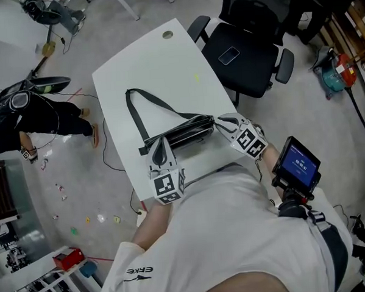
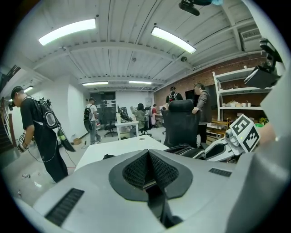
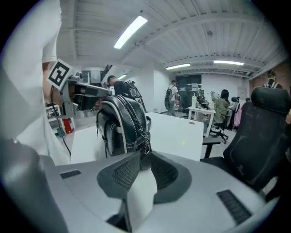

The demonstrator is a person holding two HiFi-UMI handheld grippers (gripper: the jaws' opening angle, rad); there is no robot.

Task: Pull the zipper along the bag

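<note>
A black bag [image 1: 185, 132] lies on its side on the white table [image 1: 166, 70], and its long strap [image 1: 145, 101] loops away over the tabletop. My left gripper [image 1: 160, 145] sits at the bag's left end. In the left gripper view it [image 2: 148, 157] is shut, with a dark strip of the bag's strap [image 2: 157, 202] pinched between the pads. My right gripper [image 1: 220, 122] is at the bag's right end. In the right gripper view the bag [image 3: 119, 125] stands just ahead, and the right gripper [image 3: 142, 160] is shut on the zipper pull [image 3: 145, 144].
A black office chair [image 1: 242, 57] with a phone [image 1: 228, 55] on its seat stands beyond the table's right edge. A person in black [image 1: 29, 123] crouches on the floor at the left among cables. A small screen device [image 1: 298, 165] sits by my right arm.
</note>
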